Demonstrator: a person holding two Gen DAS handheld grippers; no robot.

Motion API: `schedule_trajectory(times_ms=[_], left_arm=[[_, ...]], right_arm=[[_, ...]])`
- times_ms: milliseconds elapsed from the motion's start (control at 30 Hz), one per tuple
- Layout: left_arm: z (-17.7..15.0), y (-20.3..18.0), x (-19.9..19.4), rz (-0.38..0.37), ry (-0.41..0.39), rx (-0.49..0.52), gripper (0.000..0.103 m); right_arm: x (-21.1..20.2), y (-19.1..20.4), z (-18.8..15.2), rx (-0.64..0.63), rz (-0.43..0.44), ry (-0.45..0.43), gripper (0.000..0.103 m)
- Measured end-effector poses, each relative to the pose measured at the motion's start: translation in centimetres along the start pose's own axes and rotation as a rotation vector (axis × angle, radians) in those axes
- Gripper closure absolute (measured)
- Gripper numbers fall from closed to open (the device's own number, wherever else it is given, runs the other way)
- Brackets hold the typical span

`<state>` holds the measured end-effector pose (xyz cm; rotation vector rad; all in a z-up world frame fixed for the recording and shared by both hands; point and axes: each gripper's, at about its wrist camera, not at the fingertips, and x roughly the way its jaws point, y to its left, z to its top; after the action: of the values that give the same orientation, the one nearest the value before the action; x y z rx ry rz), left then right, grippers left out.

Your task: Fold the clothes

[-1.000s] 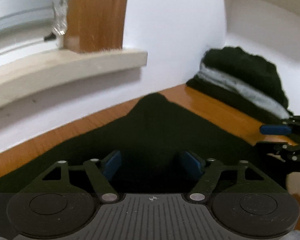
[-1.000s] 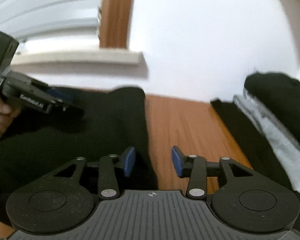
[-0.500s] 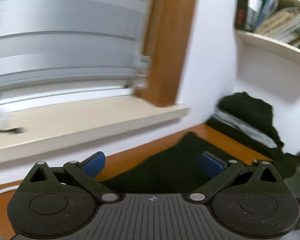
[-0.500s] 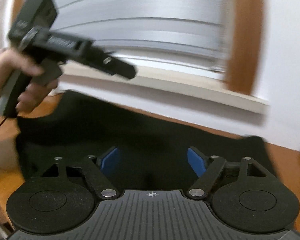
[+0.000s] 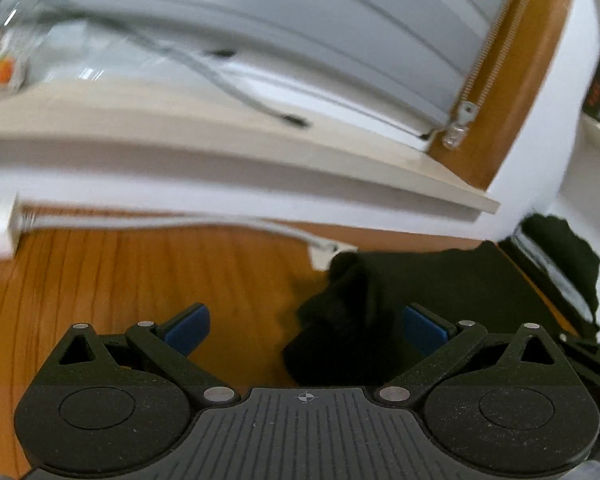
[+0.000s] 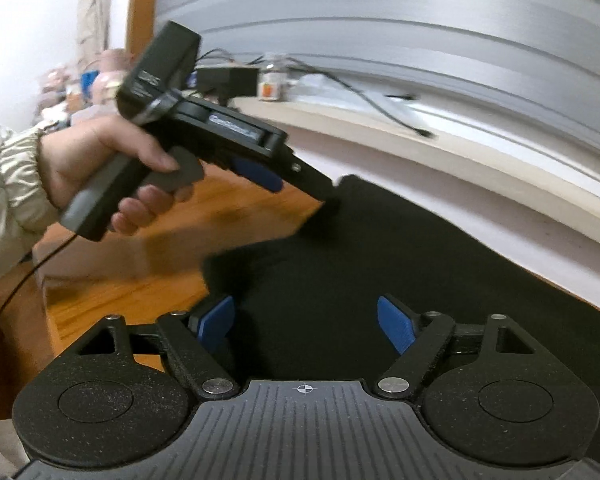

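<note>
black garment (image 6: pixel 380 264) spread flat on wooden table, left edge bunched

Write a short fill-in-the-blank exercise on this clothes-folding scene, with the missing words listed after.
1. The garment spread on the wooden table is ____ in colour.
2. Both the left claw and the right claw are ____.
3. The pads on each claw are ____.
4. The folded pile lies against the ____.

Missing words: black; open; blue; wall

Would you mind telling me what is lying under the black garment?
The black garment lies on the wooden tabletop, bare to its left. Anything else beneath the cloth is covered and cannot be seen.
</note>
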<state>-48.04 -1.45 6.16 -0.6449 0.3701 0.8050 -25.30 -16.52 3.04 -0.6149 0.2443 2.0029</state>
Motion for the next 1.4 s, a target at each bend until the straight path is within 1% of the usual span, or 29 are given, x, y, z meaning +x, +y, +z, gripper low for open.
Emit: schedule_trajectory(times_ms=[100, 167, 233, 367, 433, 500, 567, 633, 667, 733, 800, 900, 967, 1033, 1267, 1300, 1367, 1400], left_arm=[[-0.7, 1.3, 0.2, -0.019, 0.004, -0.056, 0.001], [-1.1, 2.0, 0.2, -0.032, 0.007, -0.083, 0.001], [-1.3, 2.7, 0.3, -0.047, 0.011, -0.111, 0.001], [-1.8, 2.9, 0.8, -0.083, 0.02, -0.173, 0.0], [-2.0, 2.9, 0.9, -0.103, 0.024, -0.203, 0.0], [-2.2, 2.9, 1.0, -0.122, 0.026, -0.234, 0.0], [-2.4, 2.9, 1.1, -0.14, 0.029, -0.27, 0.0], [-2.6, 2.7, 1.2, -0.158, 0.035, -0.296, 0.0], [-2.6, 2.5, 1.3, -0.164, 0.038, -0.304, 0.0], [-2.8, 2.2, 1.5, -0.178, 0.044, -0.323, 0.0], [-2.9, 2.0, 1.6, -0.203, 0.046, -0.364, 0.001], [-3.4, 2.0, 1.6, -0.263, 0.044, -0.451, 0.001], [-3.6, 1.5, 1.9, -0.294, 0.057, -0.488, 0.001], [-3.9, 1.1, 2.1, -0.308, 0.061, -0.527, 0.0], [-4.2, 0.4, 2.7, -0.281, 0.032, -0.629, 0.001], [-4.2, 0.4, 2.9, -0.284, 0.029, -0.632, 0.002], [-4.1, 0.3, 3.2, -0.282, 0.022, -0.631, 0.008], [-4.0, 0.1, 3.3, -0.269, 0.016, -0.618, 0.012]], right_arm=[[0.4, 1.3, 0.2, -0.025, 0.018, 0.012, 0.023], [0.6, 2.7, 0.4, -0.058, 0.017, 0.014, 0.022], [0.8, 3.3, 0.3, -0.099, 0.002, 0.022, 0.022], [1.8, 4.0, -0.6, -0.119, -0.021, 0.067, 0.022], [2.3, 4.3, -1.0, -0.149, -0.034, 0.076, 0.022], [2.4, 4.5, -1.4, -0.171, -0.038, 0.075, 0.025], [2.5, 4.7, -1.8, -0.19, -0.04, 0.072, 0.035], [2.3, 4.6, -1.8, -0.187, -0.053, 0.059, 0.06], [2.0, 4.5, -1.7, -0.181, -0.064, 0.04, 0.068], [1.2, 4.0, -1.4, -0.149, -0.082, -0.002, 0.073], [0.3, 3.5, -1.1, -0.123, -0.088, -0.037, 0.074], [-1.1, 3.0, -0.9, -0.098, -0.109, -0.094, 0.075], [-1.6, 2.9, -0.8, -0.099, -0.119, -0.11, 0.075], [-1.9, 2.9, -0.8, -0.102, -0.126, -0.123, 0.075], [-2.1, 3.3, -0.9, -0.127, -0.133, -0.148, 0.075], [-2.1, 3.4, -0.9, -0.131, -0.134, -0.152, 0.075], [-2.2, 3.5, -0.9, -0.142, -0.129, -0.162, 0.076], [-2.3, 3.6, -0.8, -0.146, -0.127, -0.168, 0.076]])
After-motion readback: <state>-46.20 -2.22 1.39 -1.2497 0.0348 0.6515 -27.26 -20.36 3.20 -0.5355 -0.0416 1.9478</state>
